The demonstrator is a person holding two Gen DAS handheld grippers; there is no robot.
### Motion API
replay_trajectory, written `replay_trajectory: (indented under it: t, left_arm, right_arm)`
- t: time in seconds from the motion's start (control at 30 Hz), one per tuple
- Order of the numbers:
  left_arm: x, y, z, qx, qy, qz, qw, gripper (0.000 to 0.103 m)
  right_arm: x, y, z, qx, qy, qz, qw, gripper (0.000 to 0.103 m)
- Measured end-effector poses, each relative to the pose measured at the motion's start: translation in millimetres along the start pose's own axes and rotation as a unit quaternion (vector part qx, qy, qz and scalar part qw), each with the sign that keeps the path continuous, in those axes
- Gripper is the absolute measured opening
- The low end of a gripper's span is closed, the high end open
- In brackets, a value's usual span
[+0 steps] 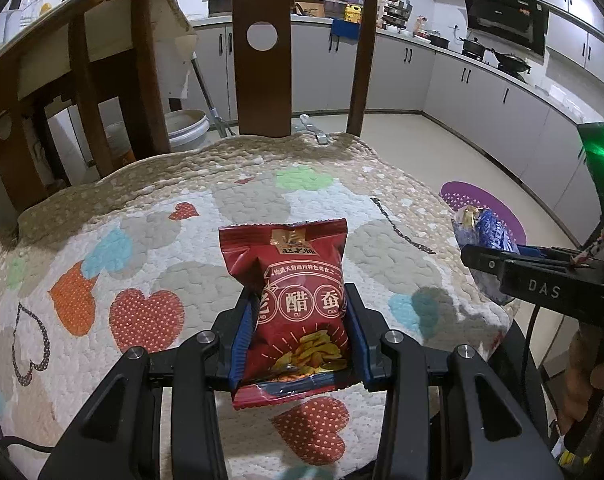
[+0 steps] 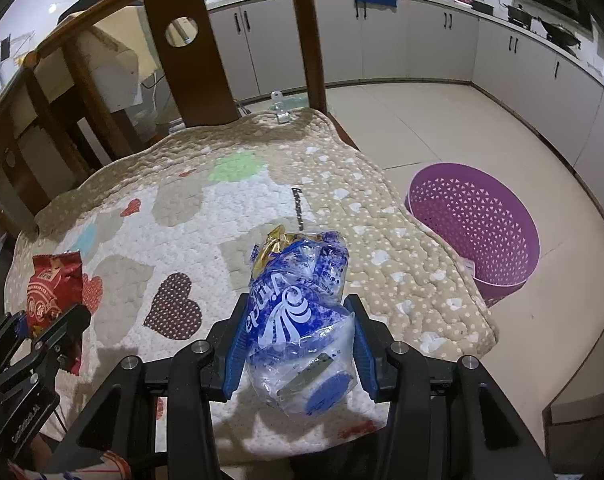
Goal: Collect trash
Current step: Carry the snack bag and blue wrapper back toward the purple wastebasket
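My left gripper (image 1: 298, 304) is shut on a red snack bag (image 1: 298, 288) and holds it over the quilted chair cushion (image 1: 162, 216). The red bag also shows at the left of the right wrist view (image 2: 52, 292). My right gripper (image 2: 296, 312) is shut on a crumpled blue and clear plastic wrapper (image 2: 302, 300) with a gold scrap at its top. That wrapper shows at the right edge of the left wrist view (image 1: 486, 240), beside the cushion's right edge. A purple perforated basket (image 2: 478, 220) stands on the floor to the right of the chair.
The wooden chair back (image 1: 262, 52) rises behind the cushion. A second wooden chair (image 1: 82, 80) stands at the left. A white bucket (image 1: 188, 128) sits on the floor behind. Grey kitchen cabinets (image 1: 462, 80) line the far wall. Tiled floor (image 2: 442, 120) lies to the right.
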State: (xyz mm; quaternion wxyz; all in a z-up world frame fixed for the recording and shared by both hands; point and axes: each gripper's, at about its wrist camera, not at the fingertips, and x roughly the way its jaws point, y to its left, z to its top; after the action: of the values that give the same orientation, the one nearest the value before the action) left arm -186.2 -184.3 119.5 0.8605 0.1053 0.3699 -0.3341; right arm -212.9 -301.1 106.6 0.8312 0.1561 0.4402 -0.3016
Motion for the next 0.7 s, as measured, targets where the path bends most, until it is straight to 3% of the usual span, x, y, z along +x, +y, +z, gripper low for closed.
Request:
replay_trajectory:
  t: [0.7]
  left_arm:
    - [9,-5,9,0.004,0.012,0.0,0.9999,0.04]
  right_arm:
    - [16,-39,-3,0.052,0.002,0.004,0.999,0.049]
